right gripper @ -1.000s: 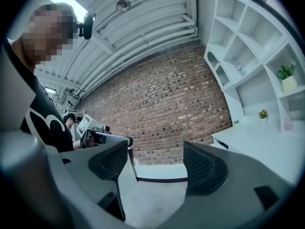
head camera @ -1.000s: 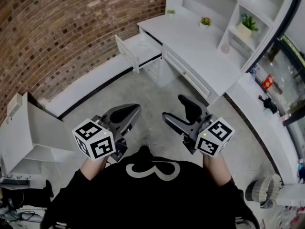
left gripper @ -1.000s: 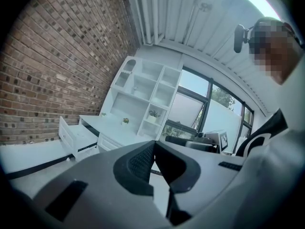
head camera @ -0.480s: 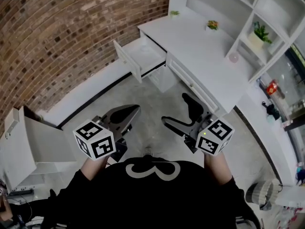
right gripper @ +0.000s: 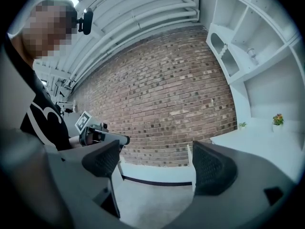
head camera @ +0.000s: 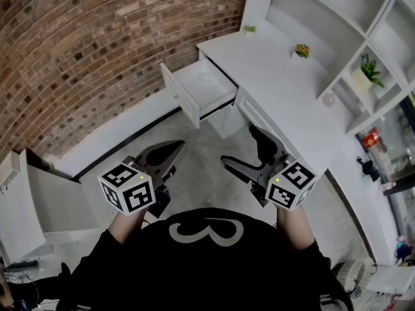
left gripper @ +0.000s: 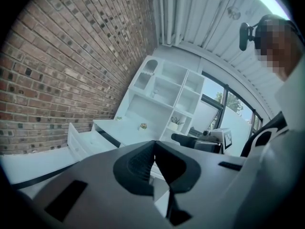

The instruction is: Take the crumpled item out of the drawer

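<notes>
The left tongs [head camera: 174, 149] are pressed together, empty. The right tongs [head camera: 238, 146] have just been opening and gape wide, nothing between them. At twelve o'clock the drawer [head camera: 179, 97] stands pulled out of the white surface [head camera: 279, 89] (crumpled item not discernible inside).

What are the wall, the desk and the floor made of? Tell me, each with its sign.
Wall: brick, matte and rough; red-brown courses with pale mortar joints.
Desk: probably painted wood or laminate board; smooth, even white with panelled fronts.
Floor: seemingly concrete or stone-look tile; mottled grey, dull.
</notes>
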A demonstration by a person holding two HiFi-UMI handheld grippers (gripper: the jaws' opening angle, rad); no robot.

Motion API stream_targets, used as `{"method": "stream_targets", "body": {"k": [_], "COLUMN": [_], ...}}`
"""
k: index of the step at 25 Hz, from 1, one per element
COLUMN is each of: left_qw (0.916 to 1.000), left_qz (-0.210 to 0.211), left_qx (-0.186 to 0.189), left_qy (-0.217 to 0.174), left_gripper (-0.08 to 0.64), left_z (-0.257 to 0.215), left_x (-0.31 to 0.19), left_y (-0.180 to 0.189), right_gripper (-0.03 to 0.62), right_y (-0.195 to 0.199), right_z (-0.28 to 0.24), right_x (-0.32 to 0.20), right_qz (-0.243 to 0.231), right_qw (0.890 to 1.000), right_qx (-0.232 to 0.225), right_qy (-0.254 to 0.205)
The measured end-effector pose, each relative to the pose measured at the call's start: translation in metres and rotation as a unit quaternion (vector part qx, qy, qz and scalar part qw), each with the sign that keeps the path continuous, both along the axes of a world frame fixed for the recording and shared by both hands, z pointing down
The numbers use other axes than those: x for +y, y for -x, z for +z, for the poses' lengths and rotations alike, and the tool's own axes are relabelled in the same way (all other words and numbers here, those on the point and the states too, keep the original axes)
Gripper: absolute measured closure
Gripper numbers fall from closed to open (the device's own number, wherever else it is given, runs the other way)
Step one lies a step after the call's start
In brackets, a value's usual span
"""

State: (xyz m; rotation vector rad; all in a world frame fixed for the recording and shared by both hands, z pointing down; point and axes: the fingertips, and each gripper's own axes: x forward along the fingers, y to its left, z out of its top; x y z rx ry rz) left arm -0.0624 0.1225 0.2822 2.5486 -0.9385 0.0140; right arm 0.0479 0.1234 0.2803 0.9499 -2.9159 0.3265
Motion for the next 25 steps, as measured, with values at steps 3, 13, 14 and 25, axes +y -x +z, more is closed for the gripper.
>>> {"method": "stream_targets", "body": {"k": [3, 13, 14, 25], "left_qw": [0.9999, 0.9995, 0.9994, 0.9960], "left_qz": [-0.002, -0.026, -0.030, -0.076], "left_qx": [-0.001, -0.003, -0.004, -0.005], "left_qy": [0.010, 0.017, 0.017, 0.047], "left_gripper": [0.557, 0.557, 0.557, 0.557], "left_z": [0.009, 0.027, 0.028, 0.047], "left_x": [-0.010, -0.061, -0.068, -0.184], "left_y": [0.005, 0.018, 0.020, 0.050], "right_gripper": [0.130, 0.141, 0.141, 0.147], "right_y": [0.006, 0.020, 0.022, 0.051], "right_z": [0.008, 0.026, 0.028, 0.046], "right_x": [-0.010, -0.068, -0.076, -0.202], "right_qz": [-0.004, -0.026, -0.029, -0.059], "right_qw": [1.000, 1.000, 0.999, 0.997], "right_qx": [0.006, 0.004, 0.003, 0.008], "right_qy": [0.009, 0.018, 0.018, 0.042]}}
